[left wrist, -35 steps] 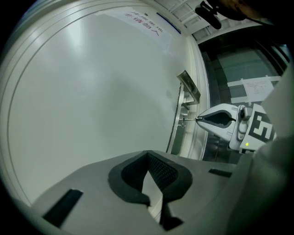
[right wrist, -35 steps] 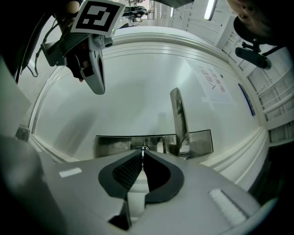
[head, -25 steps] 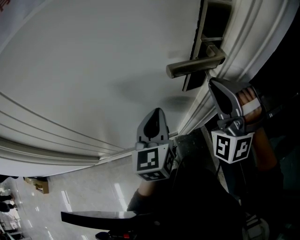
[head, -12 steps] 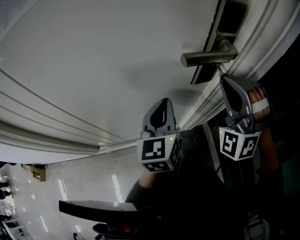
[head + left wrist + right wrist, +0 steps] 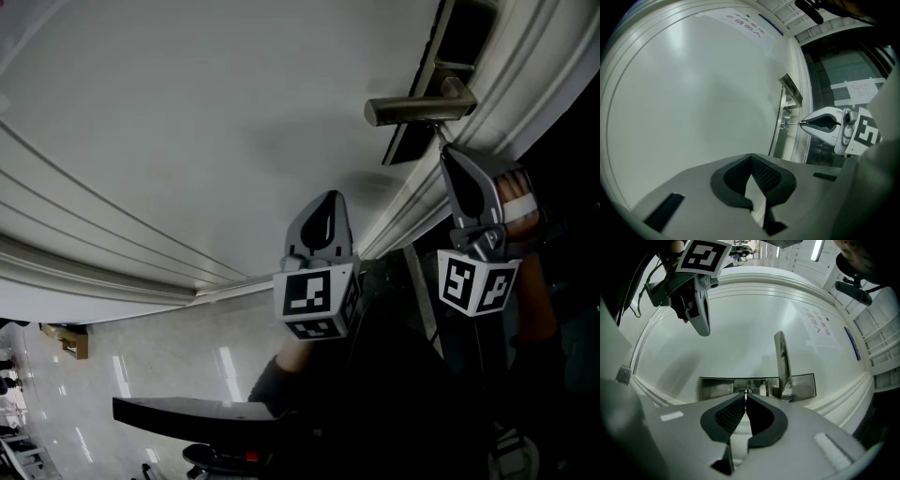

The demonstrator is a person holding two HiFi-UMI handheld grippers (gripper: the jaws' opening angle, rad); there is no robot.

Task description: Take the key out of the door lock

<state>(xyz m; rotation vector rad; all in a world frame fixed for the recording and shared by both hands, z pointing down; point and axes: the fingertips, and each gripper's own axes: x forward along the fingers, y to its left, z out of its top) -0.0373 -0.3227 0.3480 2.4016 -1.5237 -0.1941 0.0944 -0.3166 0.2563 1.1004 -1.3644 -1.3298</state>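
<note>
The white door carries a metal lever handle on a dark lock plate. My right gripper has its tip at the plate just under the handle. In the right gripper view the right gripper is shut on the thin metal key, which sticks out of the lock plate beside the handle. The left gripper view shows the key as a short pin between the plate and the right gripper's tip. My left gripper hangs lower left of the lock, shut and holding nothing.
The door frame's mouldings run along the right of the lock. A dark opening with glass lies beyond the frame. A glossy tiled floor shows below. A small printed notice is stuck on the door.
The view has shifted, so the handle sits higher and further right in the picture. The right gripper's tip stays at the lock plate; the left gripper has barely moved.
</note>
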